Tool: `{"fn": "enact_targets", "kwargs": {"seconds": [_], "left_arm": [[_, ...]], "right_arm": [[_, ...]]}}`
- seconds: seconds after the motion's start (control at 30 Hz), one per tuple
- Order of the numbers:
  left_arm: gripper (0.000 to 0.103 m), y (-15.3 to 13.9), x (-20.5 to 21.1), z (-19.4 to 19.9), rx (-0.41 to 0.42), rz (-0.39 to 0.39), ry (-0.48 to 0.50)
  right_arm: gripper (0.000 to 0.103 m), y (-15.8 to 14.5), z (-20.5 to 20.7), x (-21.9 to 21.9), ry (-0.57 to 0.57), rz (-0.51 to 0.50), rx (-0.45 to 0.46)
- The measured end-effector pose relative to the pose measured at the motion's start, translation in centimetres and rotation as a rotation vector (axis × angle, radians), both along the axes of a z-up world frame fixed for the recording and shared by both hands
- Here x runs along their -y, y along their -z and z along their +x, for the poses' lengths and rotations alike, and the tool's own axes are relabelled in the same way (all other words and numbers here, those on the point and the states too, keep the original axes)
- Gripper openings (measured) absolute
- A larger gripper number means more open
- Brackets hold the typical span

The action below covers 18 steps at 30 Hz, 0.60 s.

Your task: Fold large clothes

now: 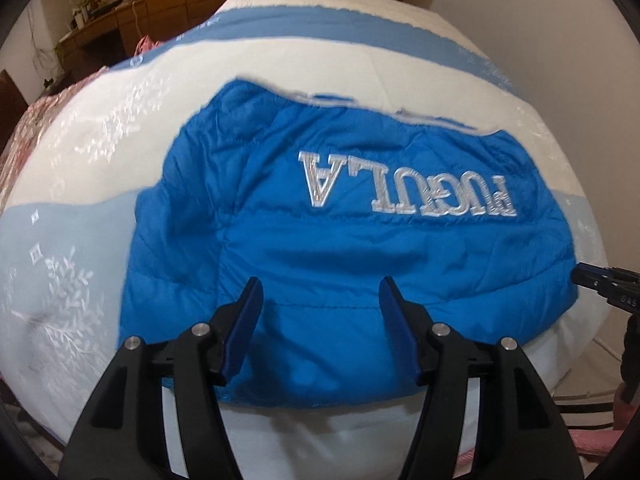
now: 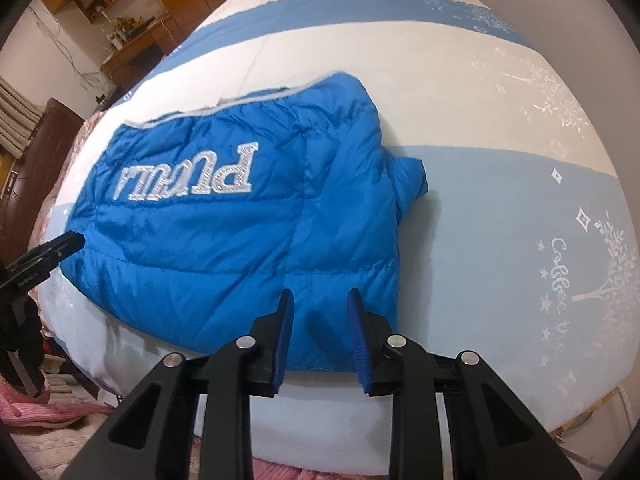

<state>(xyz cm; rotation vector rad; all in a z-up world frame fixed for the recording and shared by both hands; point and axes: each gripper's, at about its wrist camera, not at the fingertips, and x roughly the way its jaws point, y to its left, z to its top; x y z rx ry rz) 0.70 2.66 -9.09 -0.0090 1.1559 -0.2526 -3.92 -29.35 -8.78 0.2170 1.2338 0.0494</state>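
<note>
**Both claws hover with nothing in them over a folded blue jacket**

Left gripper (image 1: 322,292) hangs above the near edge of the blue puffer jacket (image 1: 348,248) with its jaws standing well apart and nothing between the pads; the quilted fabric seen in the gap lies flat on the bed below and is not pinched. I judge this to be a claw held off the cloth so the fold can lie undisturbed, or so the next hold can be chosen.

Moving right, the jacket lies in a compact bundle across the middle of the bedspread (image 1: 80,152), back side up, with its white embroidered lettering (image 1: 408,186) upside-down to the wrist cameras and the grey-trimmed hem (image 2: 224,104) on the far side. One sleeve end (image 2: 412,178) pokes out at the right side of the bundle, onto the pale blue band of the cover. That loose part is probably what remains to be tucked before the fold looks finished.

Further right, the right gripper (image 2: 320,300) hovers over the near right corner of the jacket. Its jaws are narrower than the left one's, yet a clear gap shows between the ribbed blue pads (image 2: 358,332) and no fabric is caught there.

Each claw shows at the edge of the other's view, so the two flank the bundle's near edge.
</note>
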Motion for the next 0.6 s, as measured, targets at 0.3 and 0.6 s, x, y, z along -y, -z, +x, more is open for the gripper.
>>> {"fn": "enact_targets", "kwargs": {"seconds": [0.3,0.6], "left_arm": [[0.062,3.0,0.8,0.1,-0.014,0.052,-0.013],[0.063,2.7,1.1,-0.5,0.004,0.069,-0.066]], "right_arm": [[0.023,4.3,0.9,0.7,-0.013,0.046,-0.080],[0.023,6.3,1.3,0.3,0.003,0.046,-0.106]]}}
